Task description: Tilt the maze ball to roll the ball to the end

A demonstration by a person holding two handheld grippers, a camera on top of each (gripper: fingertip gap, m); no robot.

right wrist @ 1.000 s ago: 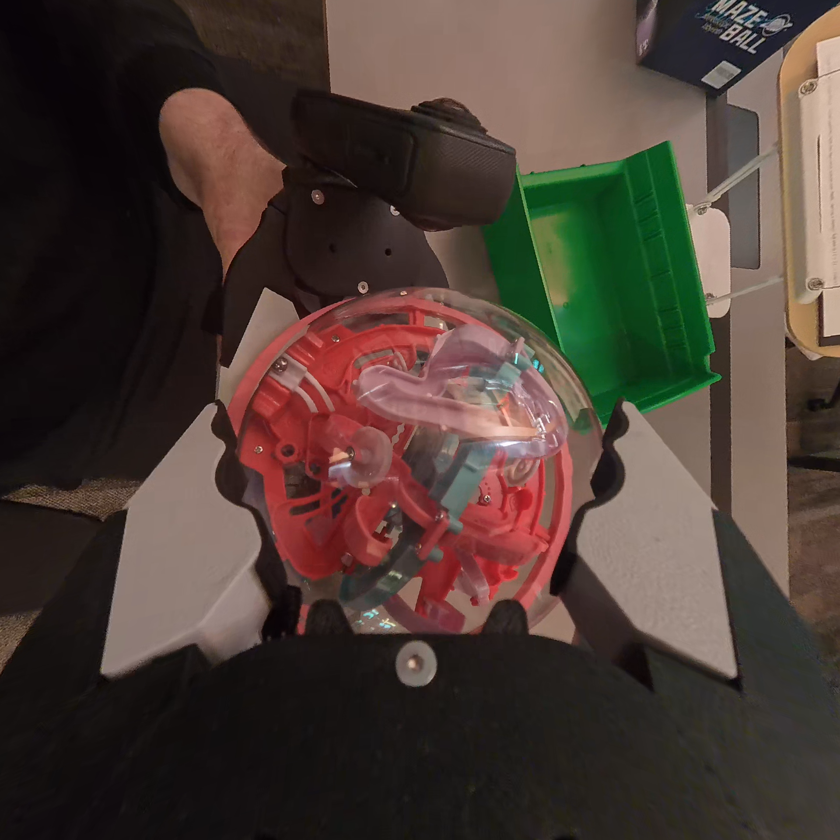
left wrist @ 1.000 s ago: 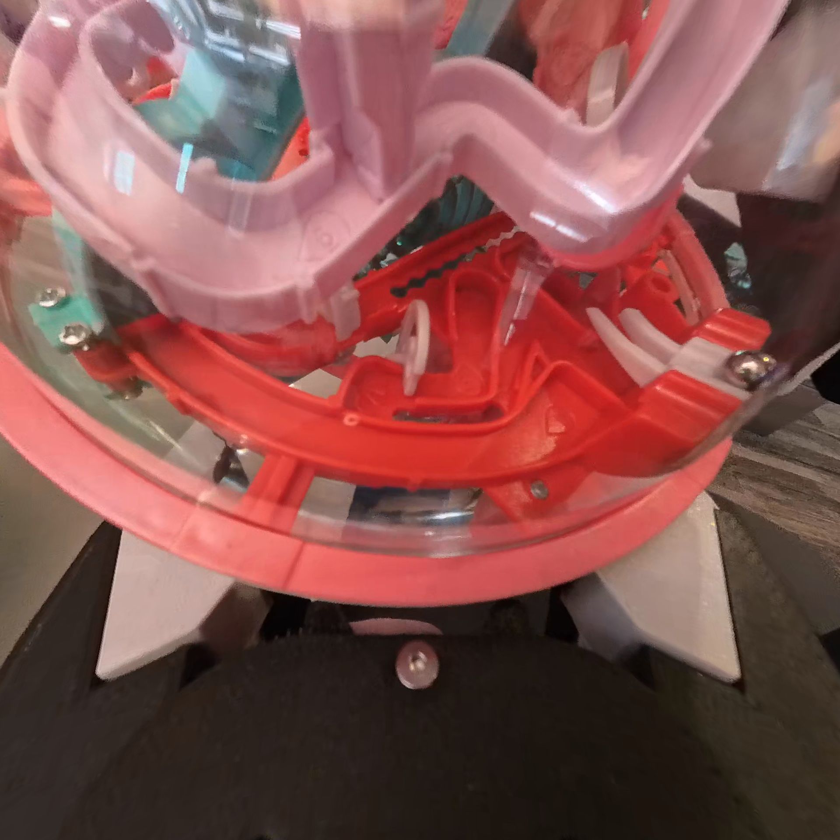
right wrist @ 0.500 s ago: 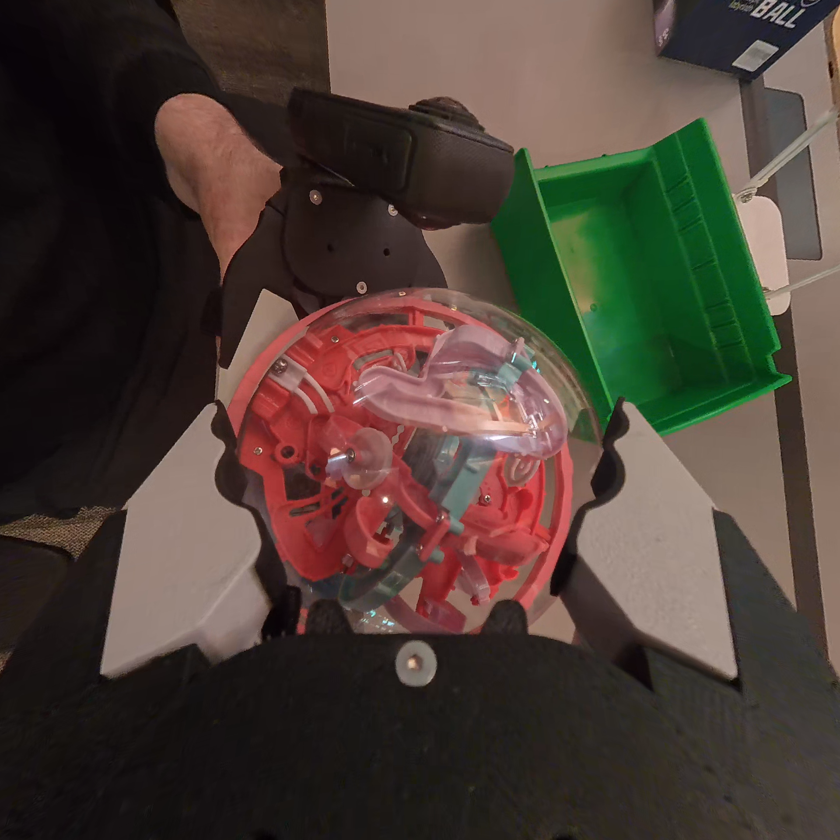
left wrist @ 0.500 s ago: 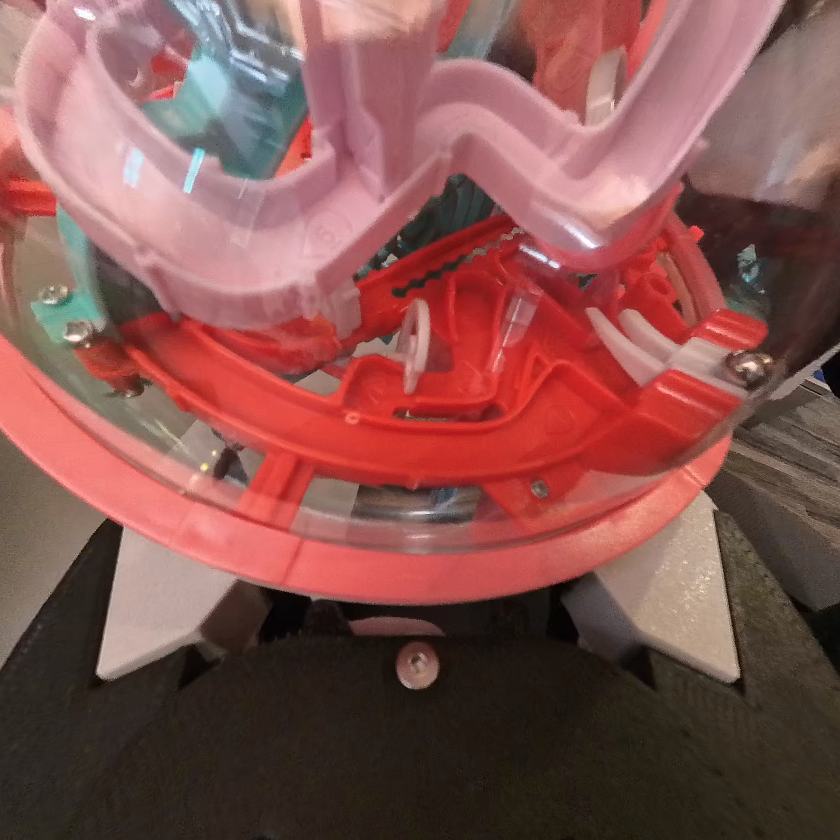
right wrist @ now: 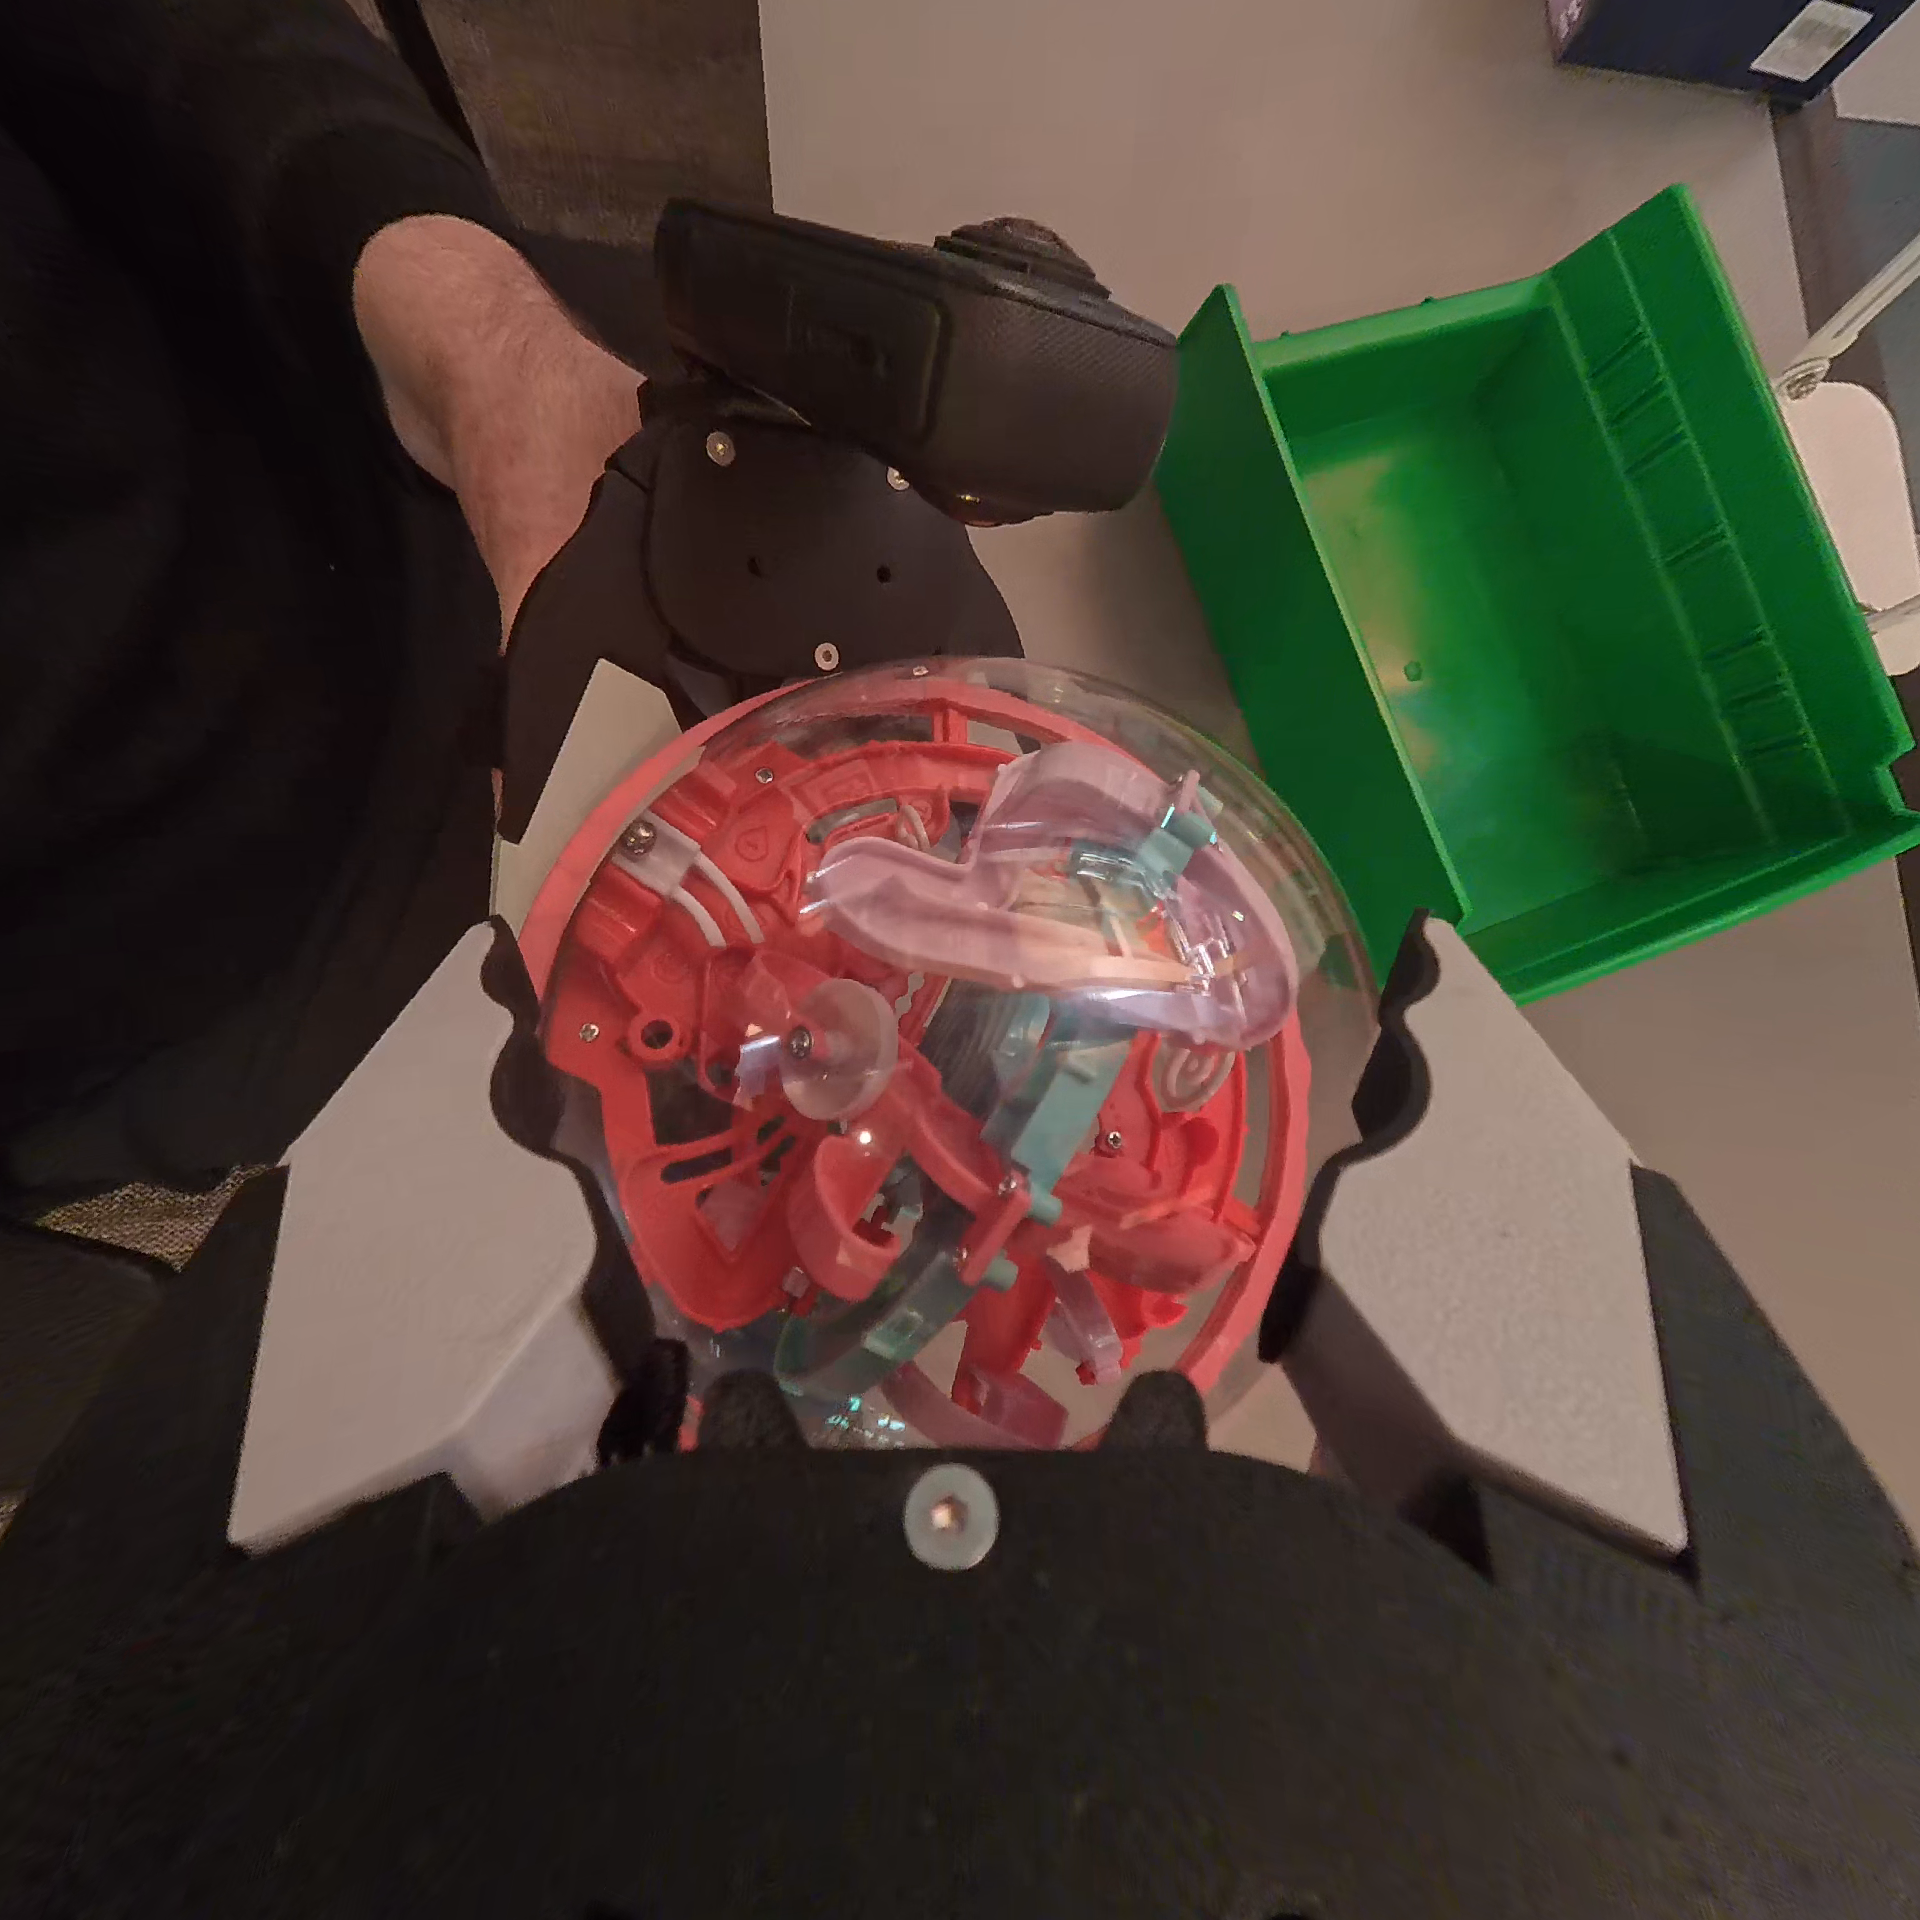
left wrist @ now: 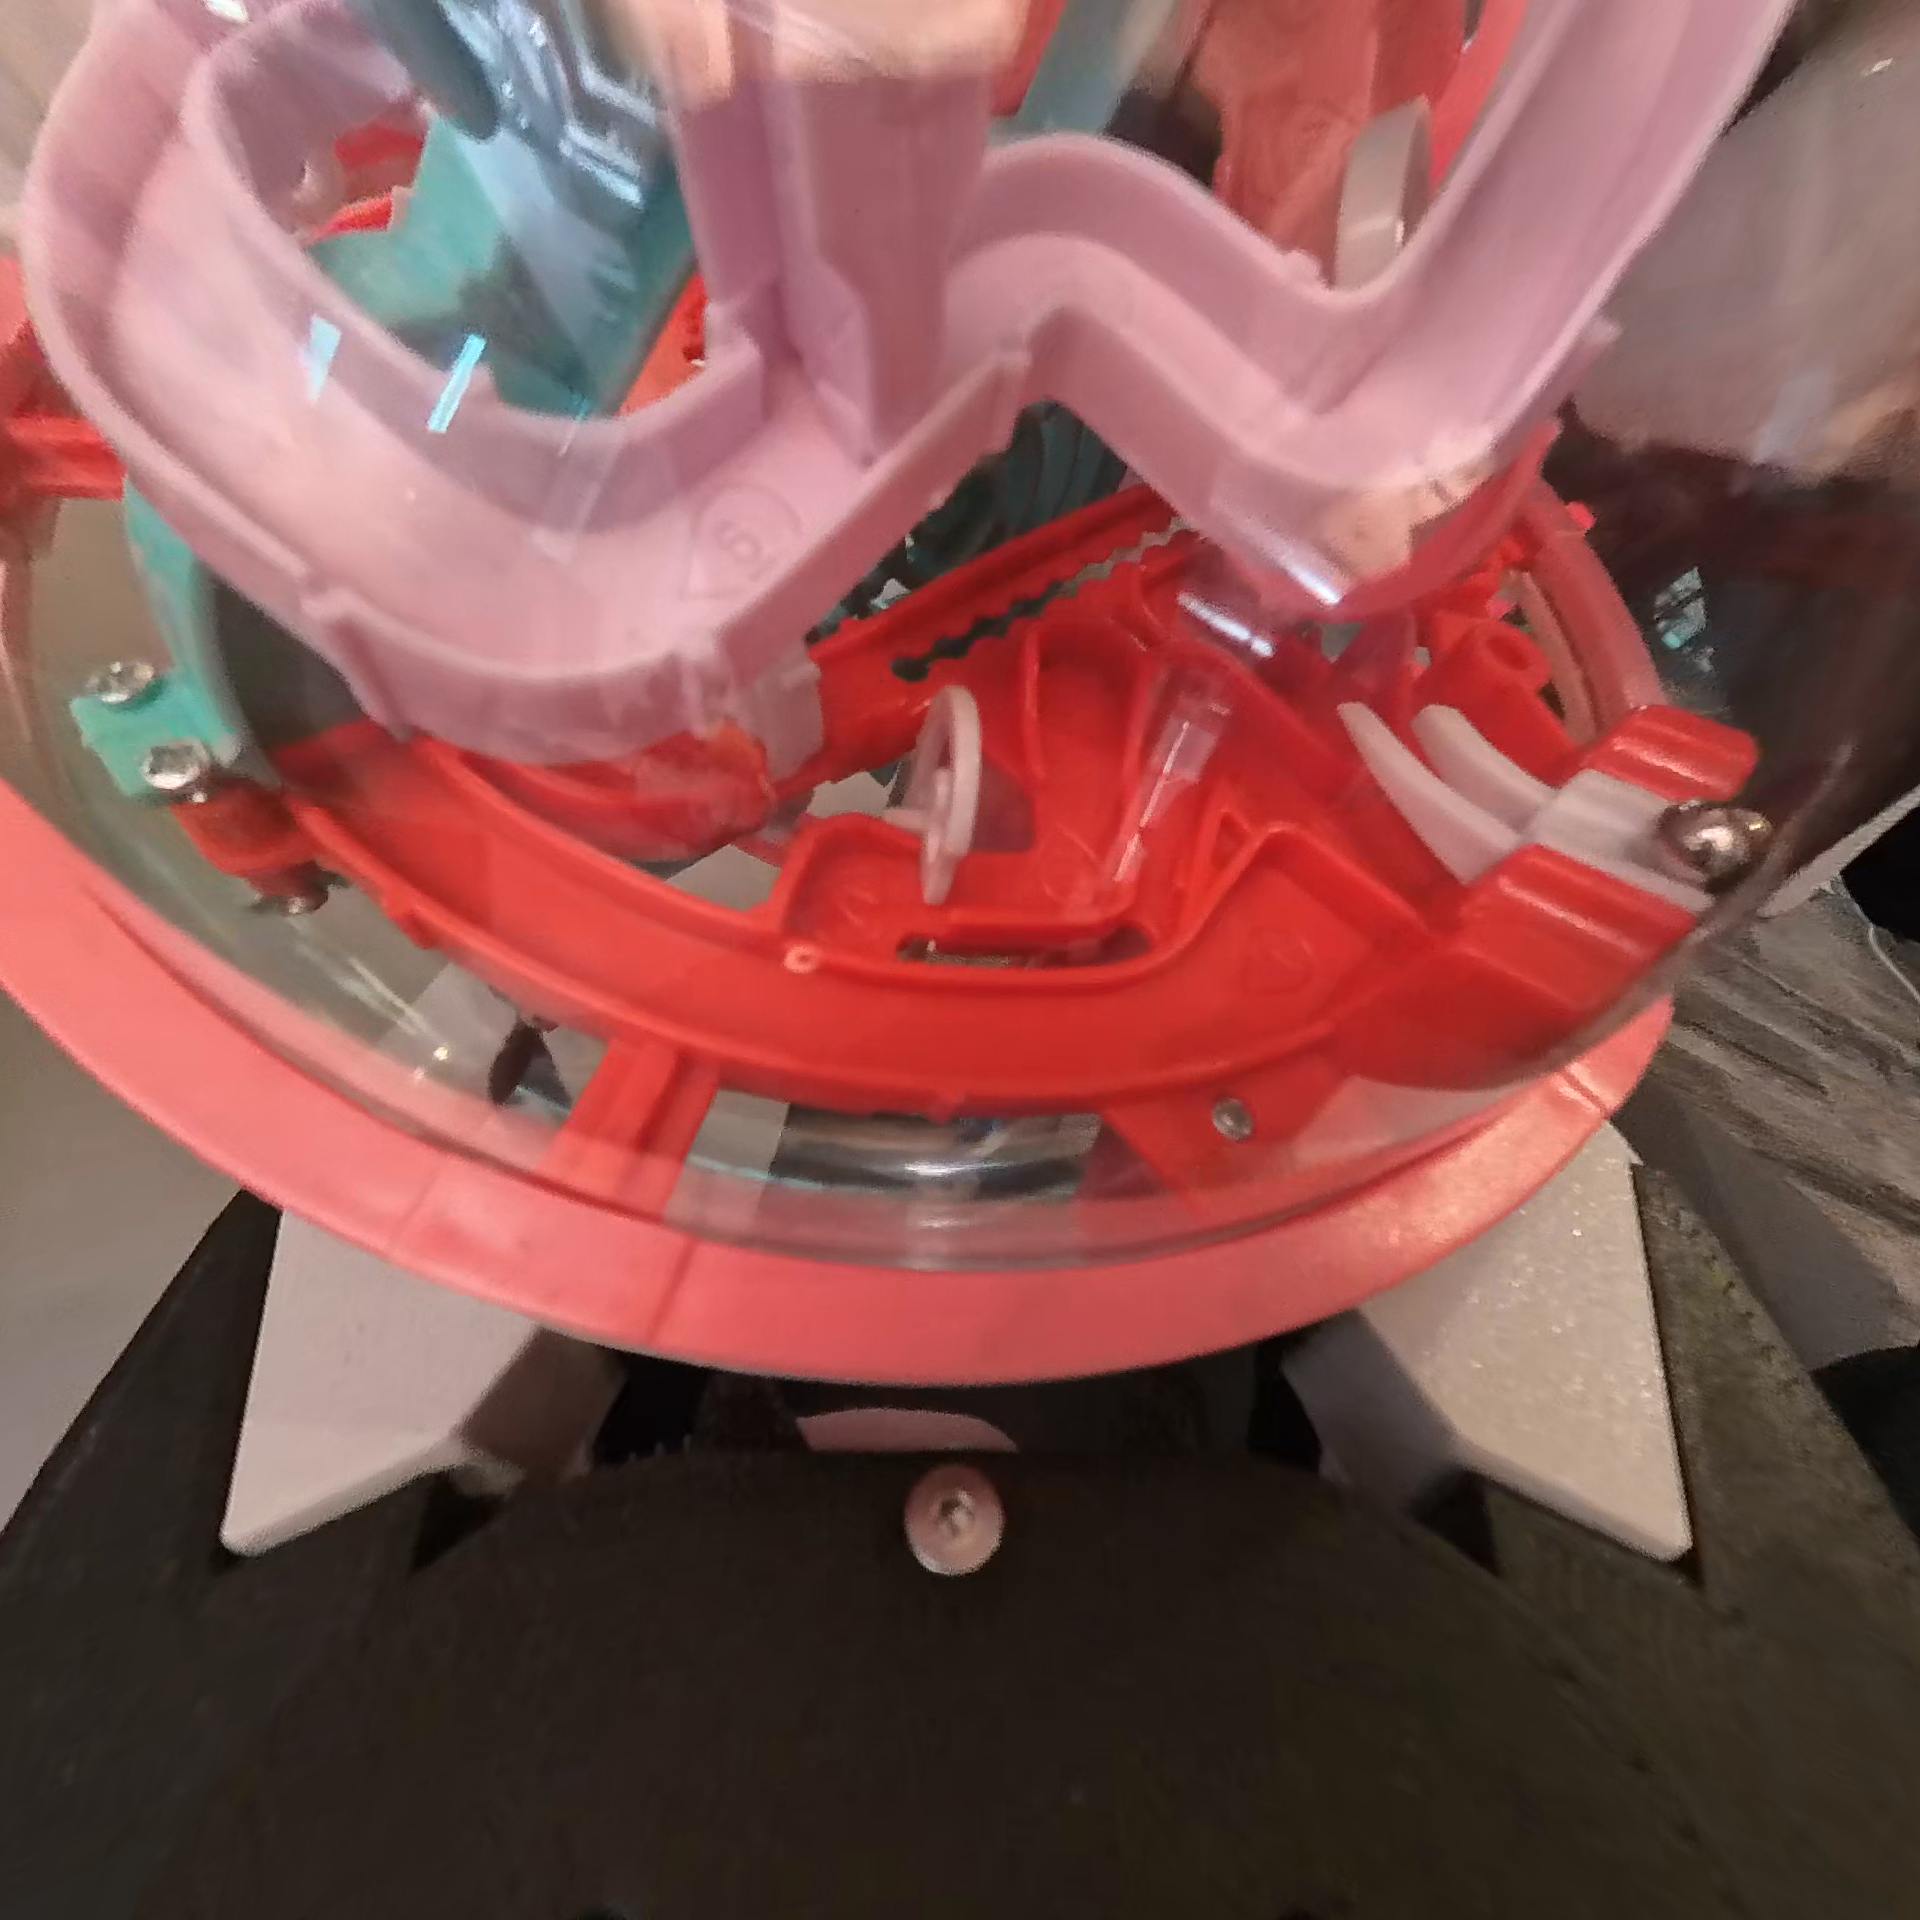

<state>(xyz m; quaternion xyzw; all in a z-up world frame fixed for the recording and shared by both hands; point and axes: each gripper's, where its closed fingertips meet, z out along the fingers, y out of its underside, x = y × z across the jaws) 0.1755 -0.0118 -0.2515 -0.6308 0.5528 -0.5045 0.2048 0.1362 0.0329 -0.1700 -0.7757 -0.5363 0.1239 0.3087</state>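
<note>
green bin drifts across the right wrist view

the open green plastic bin (right wrist: 1538,623) now sits lower and further right on the pale tabletop (right wrist: 1039,135). the clear plastic maze ball with red, pink and teal tracks (right wrist: 914,1049) sits above it, clamped wide between the right gripper (right wrist: 951,1023) pads. the left gripper (left wrist: 956,1340) cradles its red rim; its fingertips are hidden. a small steel ball (left wrist: 1712,840) rests on a red ledge.
</note>
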